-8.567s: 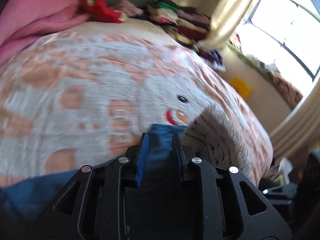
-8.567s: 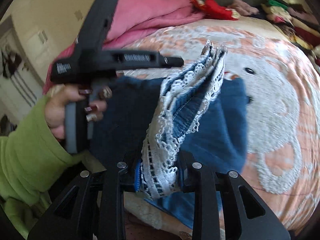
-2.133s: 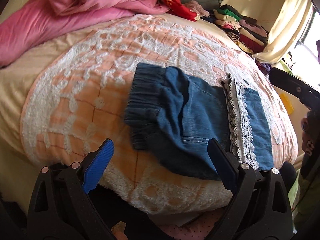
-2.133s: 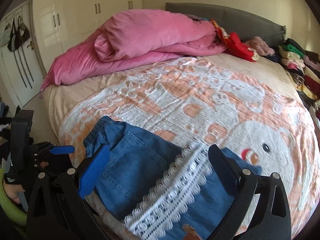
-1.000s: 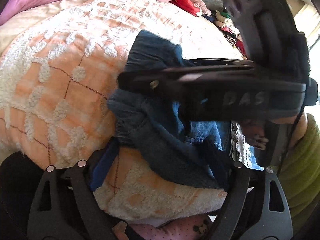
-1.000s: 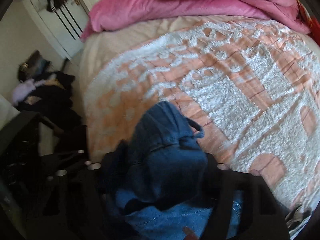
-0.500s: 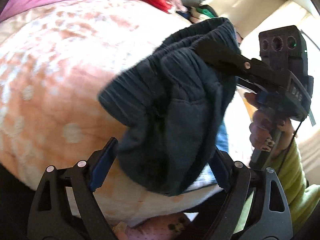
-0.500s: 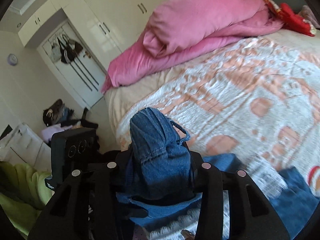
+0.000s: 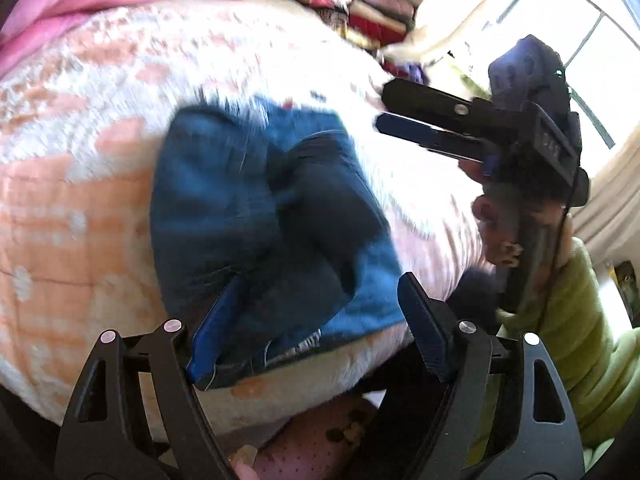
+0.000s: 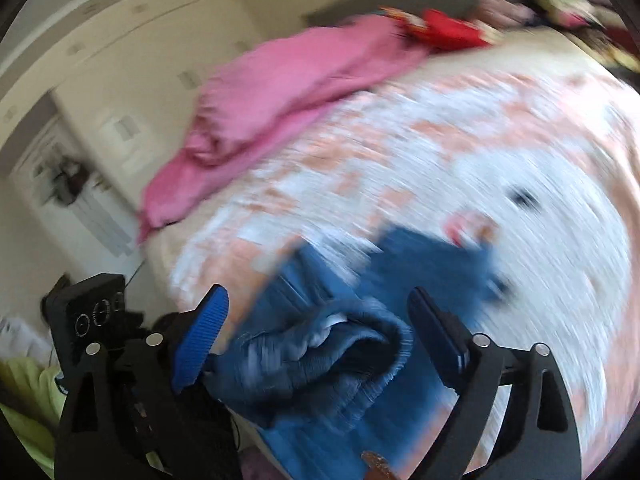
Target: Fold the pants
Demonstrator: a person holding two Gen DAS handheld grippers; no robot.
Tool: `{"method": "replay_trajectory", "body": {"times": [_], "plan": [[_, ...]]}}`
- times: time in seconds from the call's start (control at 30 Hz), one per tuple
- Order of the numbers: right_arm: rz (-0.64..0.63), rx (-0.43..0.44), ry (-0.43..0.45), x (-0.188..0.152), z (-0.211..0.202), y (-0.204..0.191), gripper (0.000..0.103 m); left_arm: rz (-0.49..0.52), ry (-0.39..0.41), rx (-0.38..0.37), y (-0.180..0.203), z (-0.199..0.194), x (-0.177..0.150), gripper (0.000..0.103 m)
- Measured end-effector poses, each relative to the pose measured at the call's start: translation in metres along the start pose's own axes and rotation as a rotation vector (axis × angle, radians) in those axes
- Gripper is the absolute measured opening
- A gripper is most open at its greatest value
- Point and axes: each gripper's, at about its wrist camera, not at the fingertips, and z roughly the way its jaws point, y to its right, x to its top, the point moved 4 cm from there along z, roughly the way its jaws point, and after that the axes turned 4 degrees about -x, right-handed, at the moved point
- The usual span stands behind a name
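The pants are blue denim, lying folded into a thick, uneven bundle on the bed, at its near edge, with one side hanging a little over that edge. The gathered elastic waistband is turned over on top, rumpled and bulging. A strip of white trim shows at the near hem. Motion blur hides finer detail.

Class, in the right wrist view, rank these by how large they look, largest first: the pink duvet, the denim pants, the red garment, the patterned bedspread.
1. patterned bedspread
2. pink duvet and denim pants: look alike in size; the pants lie nearer the camera, so unranked.
3. red garment
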Motion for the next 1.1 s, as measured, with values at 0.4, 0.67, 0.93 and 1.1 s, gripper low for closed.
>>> {"method": "replay_trajectory", "body": {"times": [0.4, 0.67, 0.93, 1.1], "plan": [[0.015, -0.049, -0.092, -0.036, 0.036, -0.012, 0.041, 0.048, -0.026, 0.069, 0.003, 0.01, -0.003, 0.075], [0.056, -0.127, -0.066, -0.034, 0.027, 0.006, 0.033, 0.051, -0.018, 0.079, 0.007, 0.008, 0.003, 0.077], [0.077, -0.185, -0.058, -0.041, 0.019, 0.012, 0.055, 0.05, -0.015, 0.088, 0.008, 0.006, 0.003, 0.077], [0.061, -0.215, -0.003, -0.038, -0.003, 0.009, 0.075, 0.054, -0.002, 0.096, 0.009, -0.002, 0.004, 0.078]]}}
